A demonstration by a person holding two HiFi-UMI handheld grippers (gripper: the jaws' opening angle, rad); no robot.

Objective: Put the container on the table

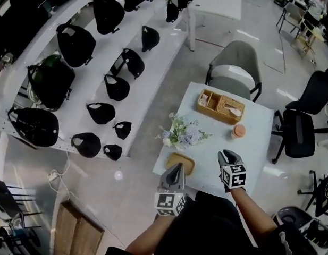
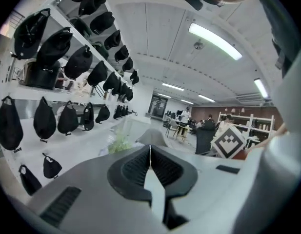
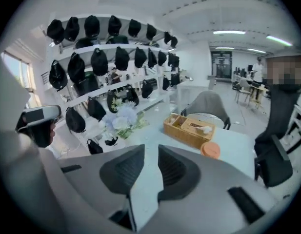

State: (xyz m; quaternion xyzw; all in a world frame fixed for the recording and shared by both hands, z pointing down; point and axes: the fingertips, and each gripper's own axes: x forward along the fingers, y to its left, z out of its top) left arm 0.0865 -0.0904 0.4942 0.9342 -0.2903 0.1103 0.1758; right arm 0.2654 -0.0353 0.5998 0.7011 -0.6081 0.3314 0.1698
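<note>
A small round orange container (image 1: 238, 130) stands on the white table (image 1: 259, 142), just in front of a two-part wicker basket (image 1: 220, 106). The right gripper view shows the same orange container (image 3: 210, 150) and basket (image 3: 188, 128) beyond the jaws. My right gripper (image 1: 226, 154) hovers over the table's near part, short of the container; its jaws (image 3: 151, 156) stand apart with nothing between them. My left gripper (image 1: 177, 167) hangs above a flat tan tray (image 1: 179, 161) at the table's near left corner. Its pads (image 2: 150, 150) meet with nothing held.
A bunch of pale flowers (image 1: 182, 133) stands on the table's left edge. A grey chair (image 1: 235, 68) sits behind the table, black office chairs (image 1: 302, 126) to the right. White shelves (image 1: 137, 94) with several black bags run along the left.
</note>
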